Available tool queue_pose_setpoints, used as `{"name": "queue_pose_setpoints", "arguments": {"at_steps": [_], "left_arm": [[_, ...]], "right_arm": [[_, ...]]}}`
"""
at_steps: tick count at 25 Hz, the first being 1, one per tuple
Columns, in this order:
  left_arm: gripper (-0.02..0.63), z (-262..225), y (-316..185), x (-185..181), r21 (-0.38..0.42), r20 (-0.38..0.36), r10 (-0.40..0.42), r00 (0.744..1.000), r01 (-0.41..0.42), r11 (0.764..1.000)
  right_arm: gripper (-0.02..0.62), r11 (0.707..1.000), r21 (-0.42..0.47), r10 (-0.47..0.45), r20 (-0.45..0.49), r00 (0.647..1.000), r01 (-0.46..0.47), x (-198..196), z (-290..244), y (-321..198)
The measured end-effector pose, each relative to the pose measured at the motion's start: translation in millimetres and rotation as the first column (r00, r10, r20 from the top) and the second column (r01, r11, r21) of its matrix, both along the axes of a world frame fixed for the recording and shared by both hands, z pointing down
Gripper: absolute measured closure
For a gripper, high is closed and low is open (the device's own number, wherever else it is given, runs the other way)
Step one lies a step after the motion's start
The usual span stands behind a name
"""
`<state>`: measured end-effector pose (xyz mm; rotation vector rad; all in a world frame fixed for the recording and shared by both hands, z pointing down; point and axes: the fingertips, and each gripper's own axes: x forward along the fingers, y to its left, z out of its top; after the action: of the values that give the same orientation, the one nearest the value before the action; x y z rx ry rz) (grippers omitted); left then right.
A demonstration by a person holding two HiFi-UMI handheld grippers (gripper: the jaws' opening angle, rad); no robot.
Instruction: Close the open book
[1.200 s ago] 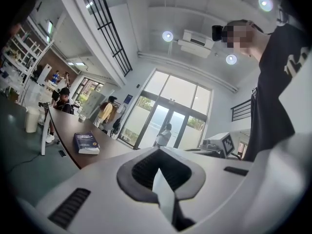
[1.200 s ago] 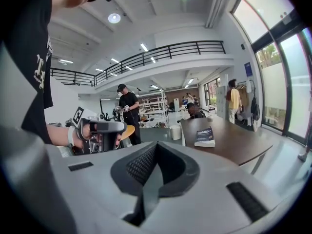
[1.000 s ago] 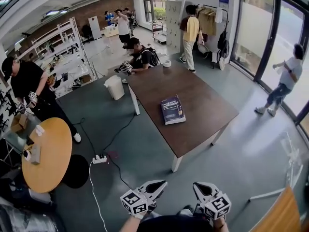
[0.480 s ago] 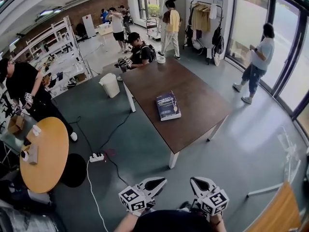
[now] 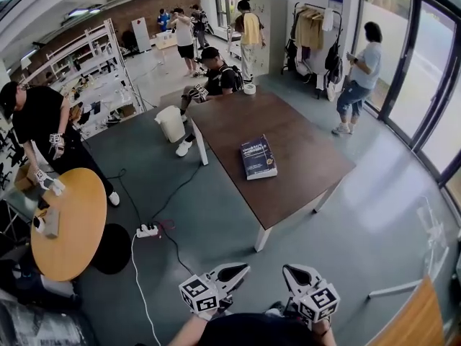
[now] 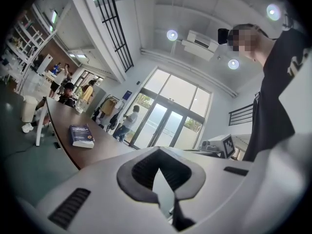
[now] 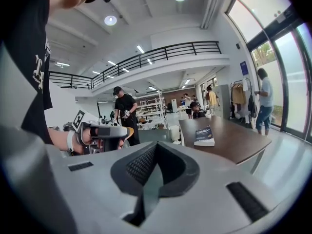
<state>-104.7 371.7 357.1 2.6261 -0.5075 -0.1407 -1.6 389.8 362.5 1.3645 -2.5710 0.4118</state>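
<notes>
Head view: the book (image 5: 258, 157) lies already shut mid-frame on the counter (image 5: 310, 161), well apart from the left gripper (image 5: 243, 269) and right gripper (image 5: 287, 269) at the bottom. Left gripper view: fingers closed, empty. Right gripper view: the same. Closing looks done, so no grasp seems needed next.

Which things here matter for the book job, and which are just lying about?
For the job: book, brown table under it, left tool, right tool.

Just lying about: round table, power strip, white bin, white roll.
</notes>
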Motion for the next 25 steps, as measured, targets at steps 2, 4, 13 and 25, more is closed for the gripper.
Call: {"name": "queue_pose_setpoints", "arguments": {"at_steps": [2,4,13,25], "left_arm": [[0.603,2,0,-4,-0.002,0.0,-0.006,1.0,0.006,1.0],[0.603,5,-1,-9,-0.01,0.005,-0.013,1.0,0.013,1.0],[0.603,-4,4,-16,0.009,0.008,-0.022,1.0,0.022,1.0],[0.603,0,5,-13,-0.008,0.001,-0.016,1.0,0.016,1.0]], "right_arm": [[0.609,1.0,0.004,-0.002,-0.011,1.0,0.002,-2,0,-1],[0.609,1.0,0.013,-0.006,-0.018,1.0,0.006,-6,-2,-2],[0.609,1.0,-0.01,-0.024,-0.033,0.999,0.023,-15,2,0],[0.609,1.0,-0.014,-0.009,-0.073,0.997,0.008,-15,2,-3]]}}
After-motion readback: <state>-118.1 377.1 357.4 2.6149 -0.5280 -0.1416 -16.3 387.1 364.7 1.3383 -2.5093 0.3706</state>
